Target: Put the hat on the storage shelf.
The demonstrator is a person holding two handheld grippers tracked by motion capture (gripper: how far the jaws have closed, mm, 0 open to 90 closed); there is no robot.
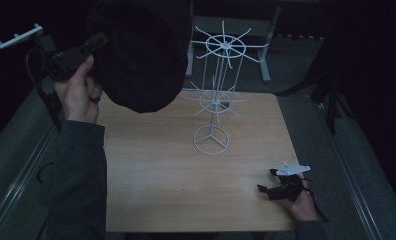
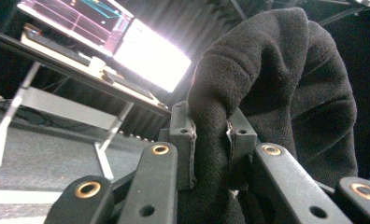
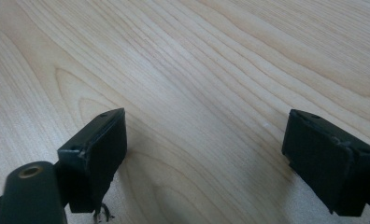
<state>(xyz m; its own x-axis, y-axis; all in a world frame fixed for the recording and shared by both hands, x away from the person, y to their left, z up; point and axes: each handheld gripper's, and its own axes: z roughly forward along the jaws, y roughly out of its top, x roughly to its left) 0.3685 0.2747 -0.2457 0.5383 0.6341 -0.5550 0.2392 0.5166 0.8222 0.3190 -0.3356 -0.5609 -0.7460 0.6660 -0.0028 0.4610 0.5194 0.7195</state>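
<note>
— Left gripper (image 2: 211, 135)?
— Jaws pinched on a fold of the black fleecy hat (image 1: 138, 55), hanging just ahead of them. No readable label.
— Right gripper (image 3: 206, 154)?
— Spread wide, empty, over the table (image 3: 197, 70).

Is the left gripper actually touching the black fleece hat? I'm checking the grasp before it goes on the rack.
Touching. The left gripper view shows the left gripper pinching a fold of the black fleece hat between both fingers.

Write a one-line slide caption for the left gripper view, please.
Left gripper pinches a fold of black fleece hat, with a bright monitor behind.
</note>
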